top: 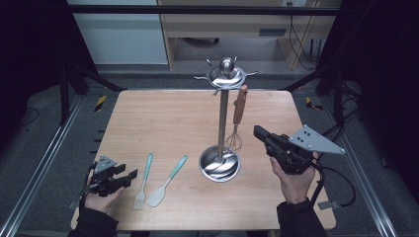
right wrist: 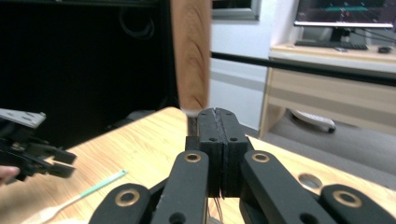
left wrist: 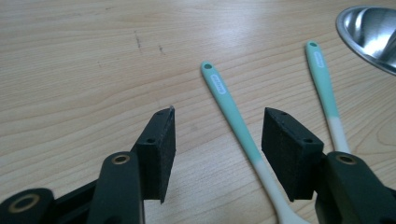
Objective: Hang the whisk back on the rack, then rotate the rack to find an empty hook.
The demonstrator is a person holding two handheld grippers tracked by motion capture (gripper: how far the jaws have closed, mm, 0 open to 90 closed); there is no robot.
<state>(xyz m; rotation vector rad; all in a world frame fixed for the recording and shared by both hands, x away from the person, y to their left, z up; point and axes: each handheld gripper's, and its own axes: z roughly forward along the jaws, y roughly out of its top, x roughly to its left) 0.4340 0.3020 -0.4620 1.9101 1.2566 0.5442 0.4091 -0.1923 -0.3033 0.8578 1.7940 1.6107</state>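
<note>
Two tools: left tool (left wrist: 217,140) wide over a teal brush (left wrist: 236,126) (untouched), right tool (right wrist: 218,122) pressed closed, empty.

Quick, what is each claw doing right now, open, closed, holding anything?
Left claw: open, empty, the brush handle lying between its jaws.
Right claw: closed, gripping nothing, just in front of the hanging whisk.

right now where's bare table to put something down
The far left of the table, beyond the brush and spatula, is bare. So is the far right strip behind the right gripper. It is crowded around the stand, where the whisk hangs.
</note>
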